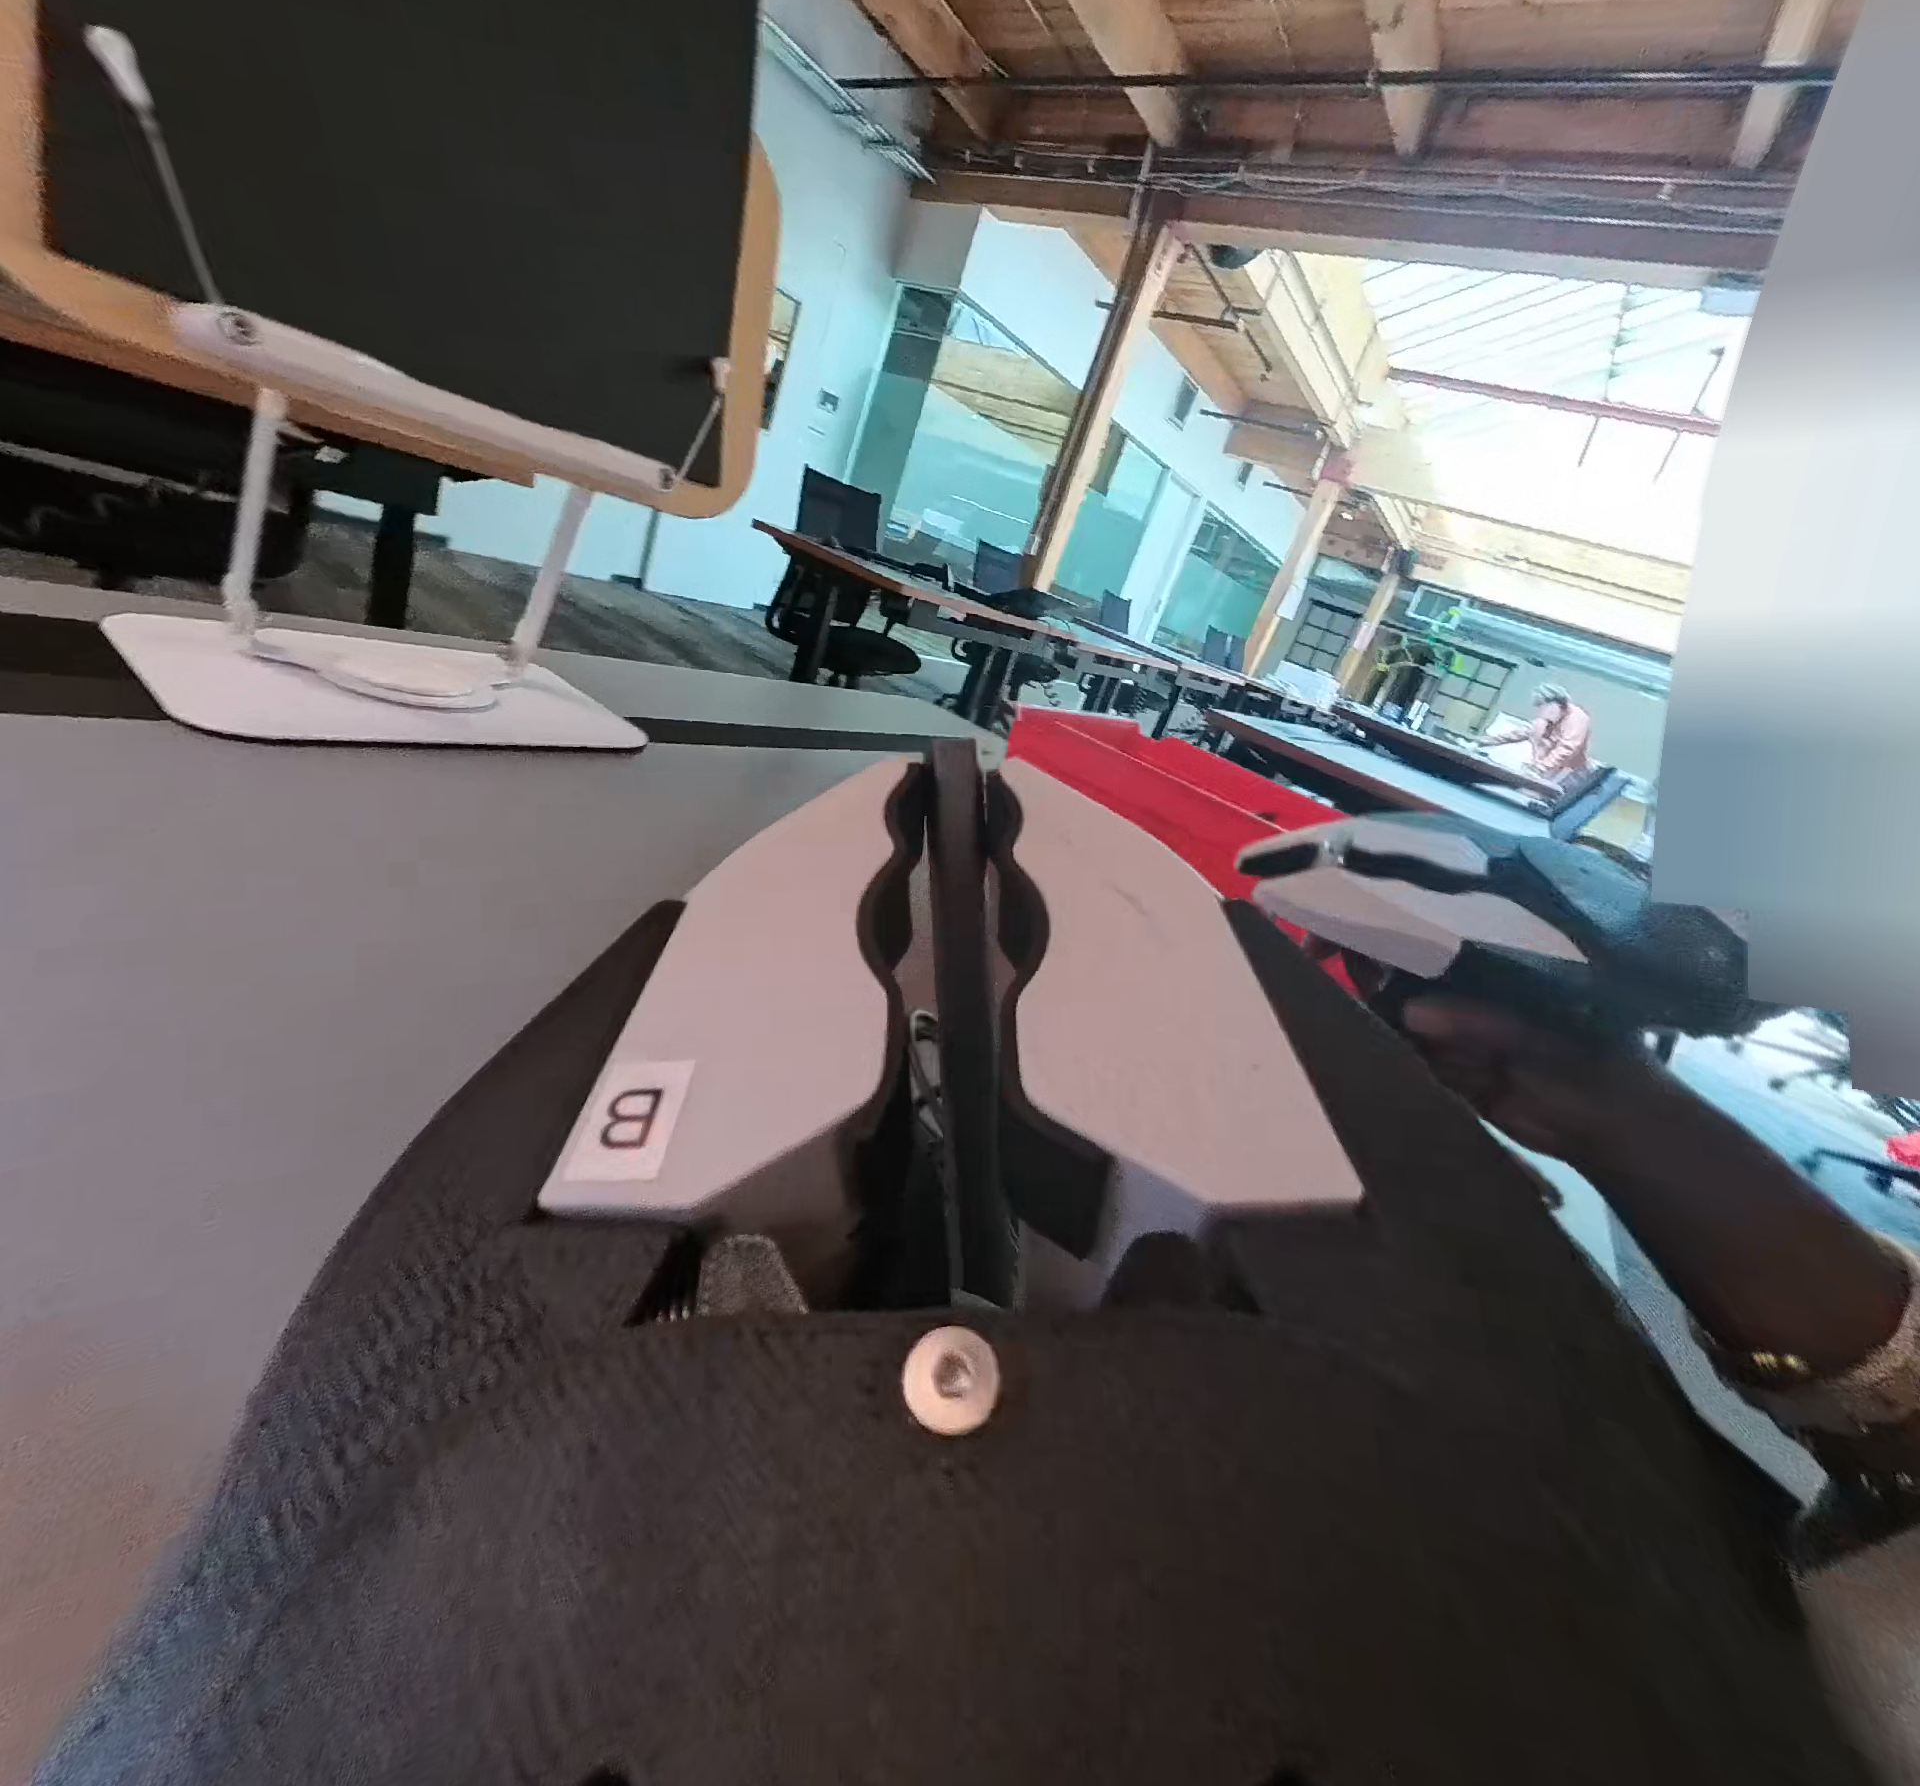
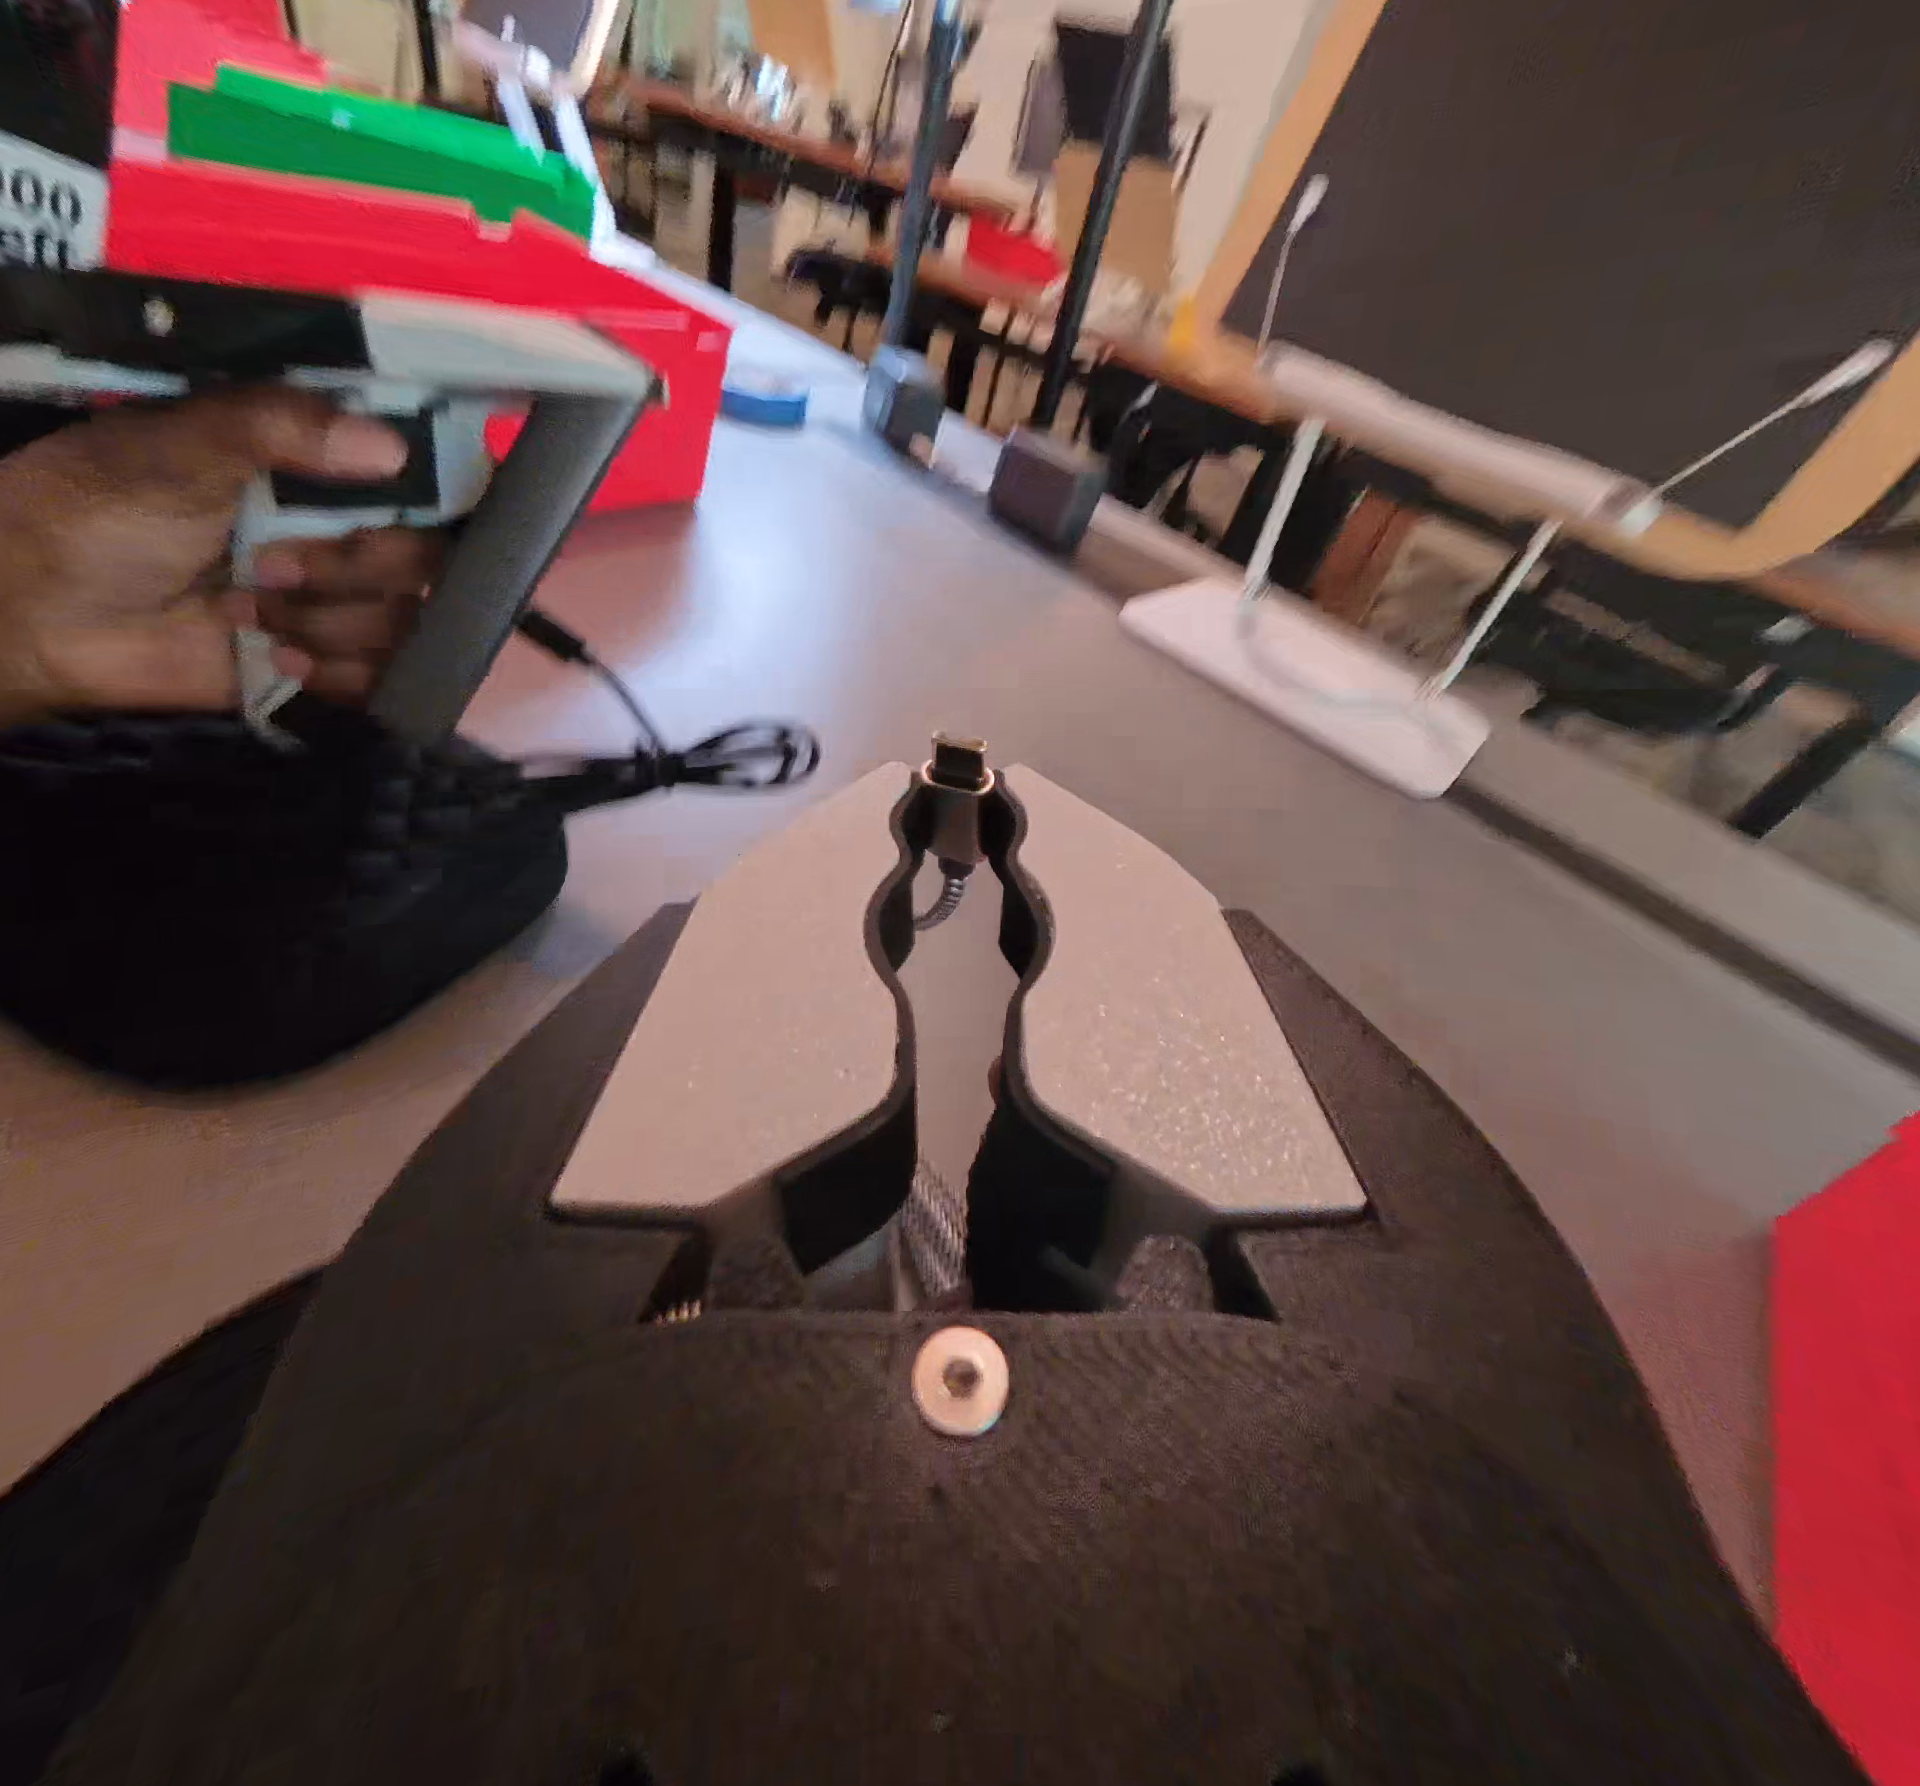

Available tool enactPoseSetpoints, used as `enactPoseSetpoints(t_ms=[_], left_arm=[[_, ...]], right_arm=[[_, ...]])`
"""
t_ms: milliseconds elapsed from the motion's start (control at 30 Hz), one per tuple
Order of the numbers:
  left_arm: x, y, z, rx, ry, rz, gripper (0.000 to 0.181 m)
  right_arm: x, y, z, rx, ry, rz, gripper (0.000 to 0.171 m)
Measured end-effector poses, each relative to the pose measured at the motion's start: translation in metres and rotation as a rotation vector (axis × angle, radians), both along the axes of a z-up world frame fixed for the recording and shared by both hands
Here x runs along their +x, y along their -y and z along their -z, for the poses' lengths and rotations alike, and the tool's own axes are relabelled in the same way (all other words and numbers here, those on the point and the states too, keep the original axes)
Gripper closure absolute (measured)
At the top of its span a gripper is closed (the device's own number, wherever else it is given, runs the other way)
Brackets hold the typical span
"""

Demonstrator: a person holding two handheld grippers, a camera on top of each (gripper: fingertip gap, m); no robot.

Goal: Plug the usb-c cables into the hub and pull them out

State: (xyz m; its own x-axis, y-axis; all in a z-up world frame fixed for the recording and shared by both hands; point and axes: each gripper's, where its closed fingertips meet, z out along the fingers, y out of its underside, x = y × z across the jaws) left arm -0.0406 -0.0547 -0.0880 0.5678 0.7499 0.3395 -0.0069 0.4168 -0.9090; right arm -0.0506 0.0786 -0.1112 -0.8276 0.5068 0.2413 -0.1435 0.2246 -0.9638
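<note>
My left gripper [image 1: 956, 772] is shut on the hub [image 1: 958, 905], a thin dark slab seen edge-on between its fingers above the grey table [image 1: 364, 905]. In the right wrist view the hub [image 2: 499, 583] is a grey slab hanging tilted from the left gripper, with a black cable [image 2: 717, 760] leaving its lower end and lying coiled on the table. My right gripper [image 2: 958, 782] is shut on a dark usb-c plug [image 2: 958, 757] whose metal tip sticks out past the fingertips. Its braided cable [image 2: 940, 1217] runs back between the fingers. The right gripper also shows in the left wrist view [image 1: 1273, 869], to the right of the hub and apart from it.
A white stand [image 1: 374, 687] carrying a dark board stands at the back of the table. Red and green boxes [image 2: 416, 219] sit at the far left, with a red box [image 1: 1143, 780] behind the hub. Dark pole bases [image 2: 1044, 489] stand farther back. Another red thing [image 2: 1849, 1424] is near right.
</note>
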Motion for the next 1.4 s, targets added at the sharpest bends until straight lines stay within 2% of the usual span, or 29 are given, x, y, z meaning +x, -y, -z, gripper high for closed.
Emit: enactPoseSetpoints(t_ms=[100, 300, 400, 500, 600, 667, 800, 833, 900, 967, 1000, 1133, 1400], left_arm=[[-0.004, 0.010, 0.004, 0.064, 0.057, -0.016, 0.167], [-0.001, 0.006, 0.003, 0.104, 0.053, 0.022, 0.166], [-0.001, 0.005, 0.004, 0.107, 0.061, 0.033, 0.165], [0.002, 0.001, 0.000, 0.129, 0.046, 0.069, 0.161], [0.006, -0.007, -0.004, 0.140, 0.029, 0.130, 0.143], [0.009, -0.017, -0.007, 0.116, 0.015, 0.179, 0.117], [0.011, -0.041, -0.001, -0.045, 0.008, 0.204, 0.056], [0.010, -0.044, 0.003, -0.094, 0.004, 0.190, 0.052], [0.007, -0.048, 0.015, -0.203, 0.016, 0.149, 0.053], [0.013, -0.059, 0.019, -0.279, -0.010, 0.195, 0.068], [0.018, -0.064, 0.018, -0.301, -0.040, 0.224, 0.077], [0.022, -0.065, 0.017, -0.315, -0.074, 0.224, 0.093], [0.023, -0.074, 0.026, -0.373, -0.059, 0.254, 0.104]], right_arm=[[0.004, -0.003, 0.025, 0.136, 0.066, -0.061, 0.157], [0.005, -0.029, 0.065, 0.399, 0.200, -0.017, 0.119], [0.010, -0.044, 0.066, 0.462, 0.214, 0.011, 0.101], [0.012, -0.057, 0.054, 0.458, 0.161, 0.047, 0.093], [0.015, -0.061, 0.042, 0.403, 0.145, 0.059, 0.096], [0.019, -0.057, 0.039, 0.359, 0.161, 0.033, 0.099], [0.025, -0.046, 0.048, 0.365, 0.186, -0.019, 0.100], [0.026, -0.044, 0.054, 0.389, 0.194, -0.028, 0.100], [0.028, -0.041, 0.068, 0.436, 0.237, -0.061, 0.103], [0.029, -0.039, 0.082, 0.481, 0.298, -0.099, 0.103], [0.027, -0.038, 0.086, 0.501, 0.313, -0.107, 0.102], [0.017, -0.031, 0.092, 0.549, 0.312, -0.148, 0.102], [0.002, -0.014, 0.110, 0.630, 0.376, -0.246, 0.107]])
